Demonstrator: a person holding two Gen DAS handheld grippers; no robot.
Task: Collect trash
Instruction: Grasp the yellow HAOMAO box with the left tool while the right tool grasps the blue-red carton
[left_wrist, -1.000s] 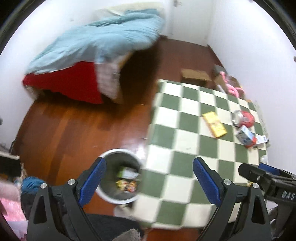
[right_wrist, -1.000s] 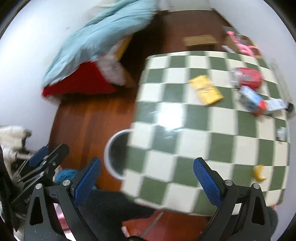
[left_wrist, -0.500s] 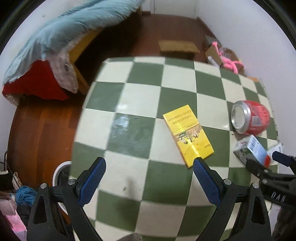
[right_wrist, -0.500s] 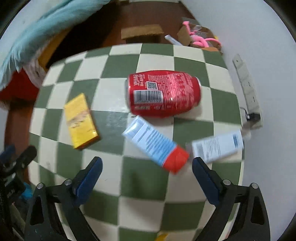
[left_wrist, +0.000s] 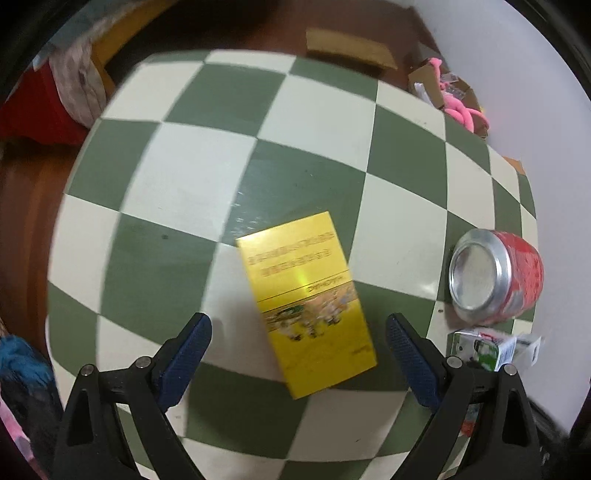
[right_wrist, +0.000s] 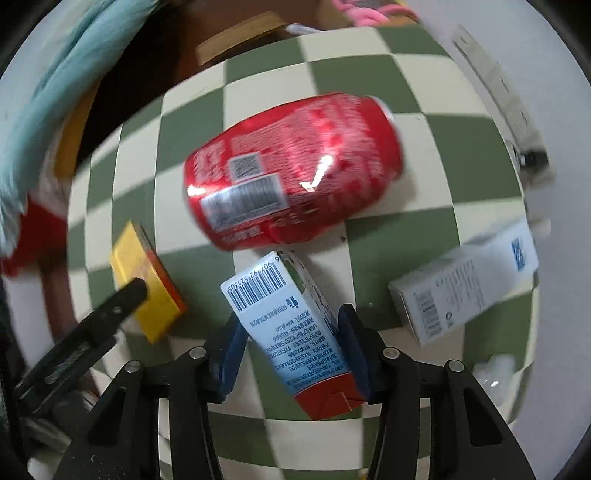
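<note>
While the bin had filled the left wrist view 1 second before, both grippers had since swung in low over the checkered table (left_wrist: 192, 192), so a fresh pickup looked under way. On the left, the left gripper (left_wrist: 297, 334) hovered with its jaws spread wide, straddling the near end of the yellow box (left_wrist: 306, 299), which lay flat on the table; nothing was gripped yet. In the right wrist view, one left finger (right_wrist: 125, 295) showed against that box's edge. Further right, the right gripper (right_wrist: 291, 349) had narrowed its jaws from wide half a second earlier, and they now stood on either side of the small blue-and-white carton (right_wrist: 291, 332) with a red end. Contact on both pads looked likely, though motion blur left this uncertain. The carton still appeared to rest on the table.

Just beyond it lay the red soda can (right_wrist: 291, 170) on its side, near enough to be nudged and rolled when the carton was lifted. To the right, a white box (right_wrist: 465, 284) lay apart, near the wall.
</note>
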